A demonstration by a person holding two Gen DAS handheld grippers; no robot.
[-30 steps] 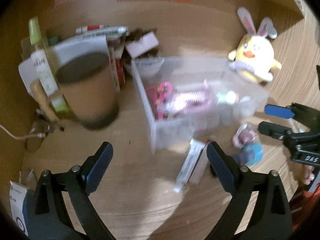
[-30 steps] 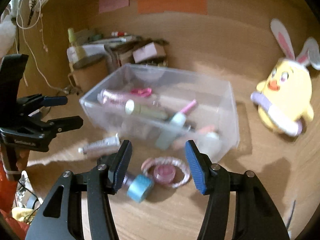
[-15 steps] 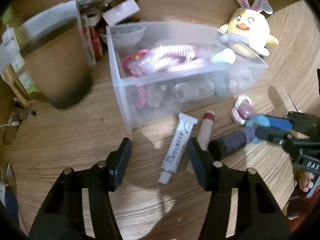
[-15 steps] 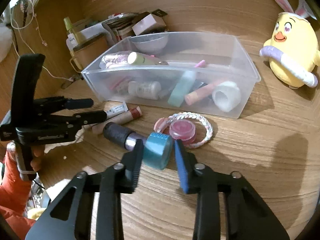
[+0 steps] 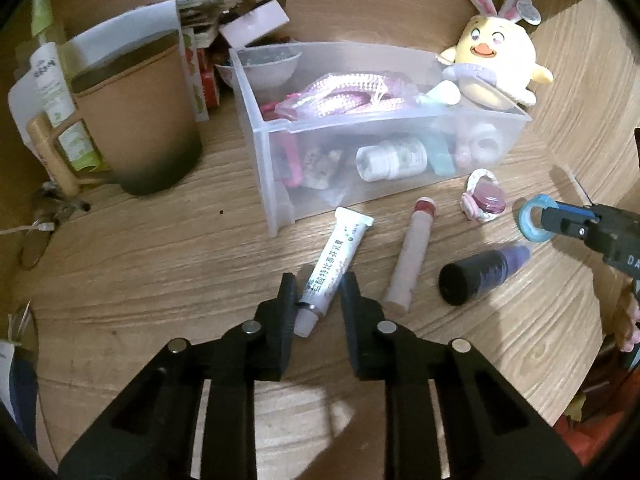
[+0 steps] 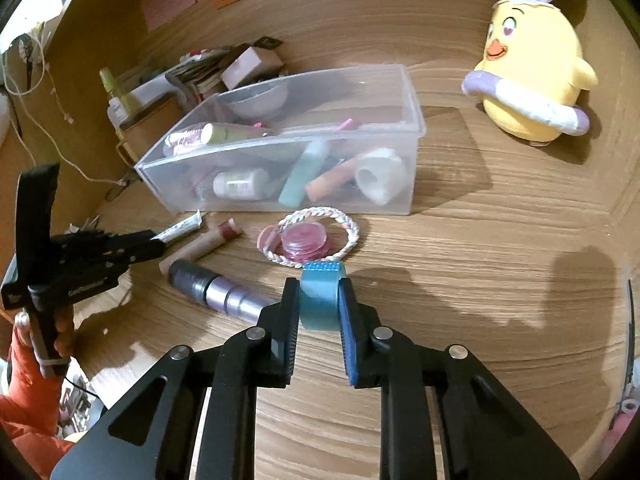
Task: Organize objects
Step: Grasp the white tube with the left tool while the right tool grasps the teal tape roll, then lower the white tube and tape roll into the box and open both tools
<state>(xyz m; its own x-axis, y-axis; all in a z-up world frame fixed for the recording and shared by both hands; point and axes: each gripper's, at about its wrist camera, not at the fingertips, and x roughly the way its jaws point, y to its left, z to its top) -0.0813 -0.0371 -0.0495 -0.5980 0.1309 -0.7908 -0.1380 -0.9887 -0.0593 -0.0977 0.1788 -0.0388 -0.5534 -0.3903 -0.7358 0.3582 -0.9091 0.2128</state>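
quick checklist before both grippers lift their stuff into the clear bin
1. Right hand-held gripper shut on the blue tape roll: ok.
2. Left hand-held gripper around the white tube: ok, but whether it is pinched firmly, cannot tell.
3. Tube grasped near its cap end, so it may swing when lifted: not ok.
4. Clear bin open on top: ok.
5. Free room in the bin's right rear part: ok.
6. Pink tube and dark bottle lie apart from the left gripper: ok.
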